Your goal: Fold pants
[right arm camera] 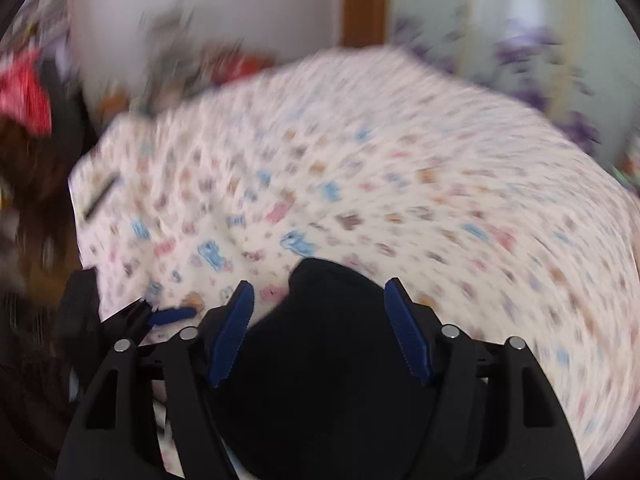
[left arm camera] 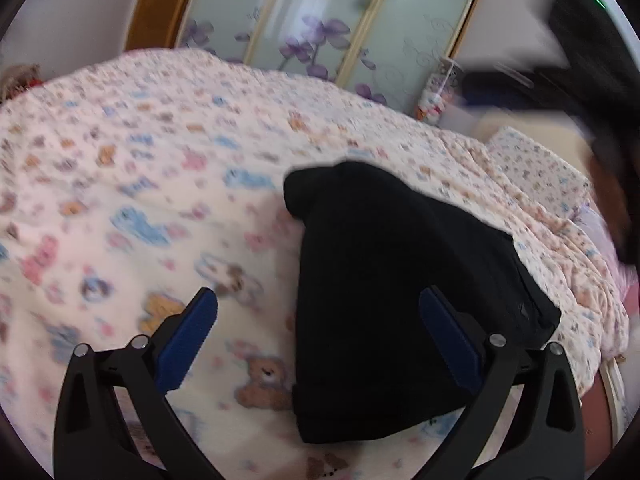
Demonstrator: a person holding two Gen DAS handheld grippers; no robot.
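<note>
Hovering over the folded black pants [left arm camera: 400,300] lying on the teddy-bear bedspread [left arm camera: 160,160], I see my left gripper [left arm camera: 318,328] spread wide and empty and my right gripper [right arm camera: 318,320] likewise parted above the pants.

The pants [left arm camera: 400,288] are black cloth, matt and soft-looking, with no sheen anywhere on the folded bundle. Under them the bed cover [left arm camera: 160,168] is a pale printed fabric, a little fuzzy, with teddy bears in pastel colours. The left gripper [left arm camera: 318,320] has matt black plastic arms, small shiny metal pins at the joints, and ribbed blue pads [left arm camera: 188,344] that look rubbery. The right gripper [right arm camera: 320,328] is built of the same stuff. Behind the bed, the wardrobe doors [left arm camera: 328,20] are frosted glass, smooth, with purple flowers, set in a varnished wood frame [left arm camera: 154,8].
</note>
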